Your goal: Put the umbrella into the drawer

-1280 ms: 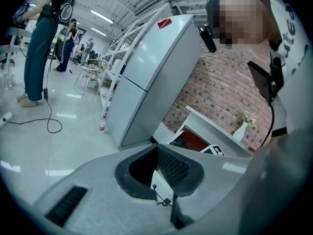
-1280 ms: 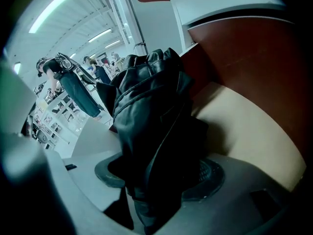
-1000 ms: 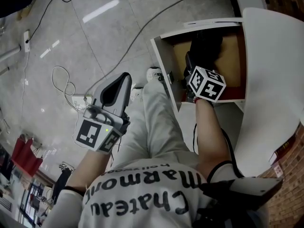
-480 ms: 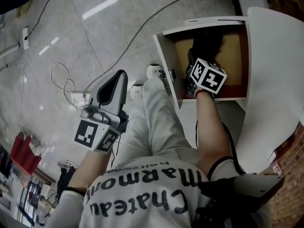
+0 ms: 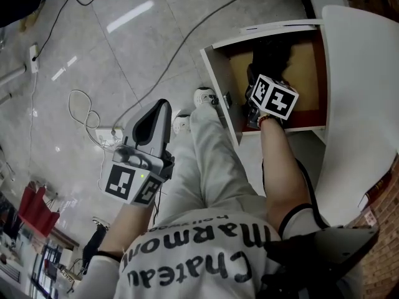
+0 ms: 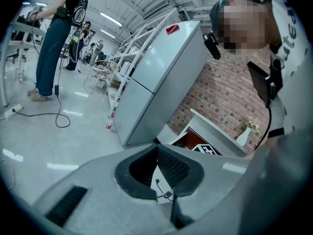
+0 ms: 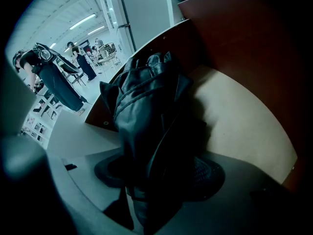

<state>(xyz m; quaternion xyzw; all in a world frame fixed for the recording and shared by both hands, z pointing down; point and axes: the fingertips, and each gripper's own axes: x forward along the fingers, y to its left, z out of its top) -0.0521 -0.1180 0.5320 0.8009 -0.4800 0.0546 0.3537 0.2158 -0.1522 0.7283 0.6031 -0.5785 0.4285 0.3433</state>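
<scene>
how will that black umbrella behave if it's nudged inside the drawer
The umbrella looks folded with loose, creased fabric, so it will probably squash and sag. The right gripper holds it by one end, so it seems light. On the flat floor of the drawer it likely settles rather than rolls.

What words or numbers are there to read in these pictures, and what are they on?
"Chateau": upside down on the person's T-shirt.
"Marmon": the line above it; its end is lost in a fold.
Small print above that: too small to read.
Red label on the refrigerator: too small to read.
</scene>
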